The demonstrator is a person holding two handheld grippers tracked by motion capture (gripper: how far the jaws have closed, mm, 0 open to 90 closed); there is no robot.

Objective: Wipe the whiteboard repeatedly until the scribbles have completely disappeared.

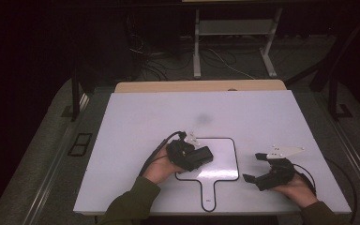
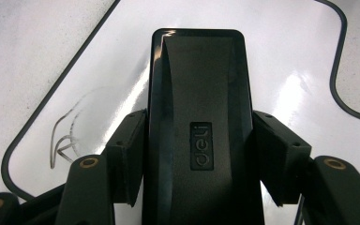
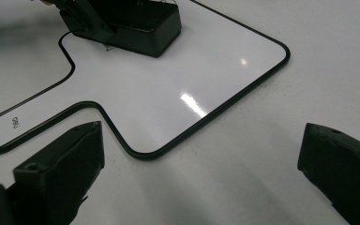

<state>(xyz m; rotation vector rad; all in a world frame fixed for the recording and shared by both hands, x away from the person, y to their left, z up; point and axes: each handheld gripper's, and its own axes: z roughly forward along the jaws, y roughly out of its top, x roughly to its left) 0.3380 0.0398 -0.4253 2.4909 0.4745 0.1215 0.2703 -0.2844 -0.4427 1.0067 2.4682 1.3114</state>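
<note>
A black block-shaped eraser with a small raised logo rests on a little white board that has a black rim and a handle. My left gripper is shut on the eraser, one pad pressed against each long side. In the high view the eraser sits at the board's left part, held by the left gripper. My right gripper lies open on the table just right of the board. In its own view the right gripper has wide-apart jaws with nothing between them, facing the board and the eraser.
A faint curved pen mark shows on the board beside the eraser. The board lies on a large white table top, its handle pointing at the near edge. Cables and a desk frame stand on the floor beyond the table.
</note>
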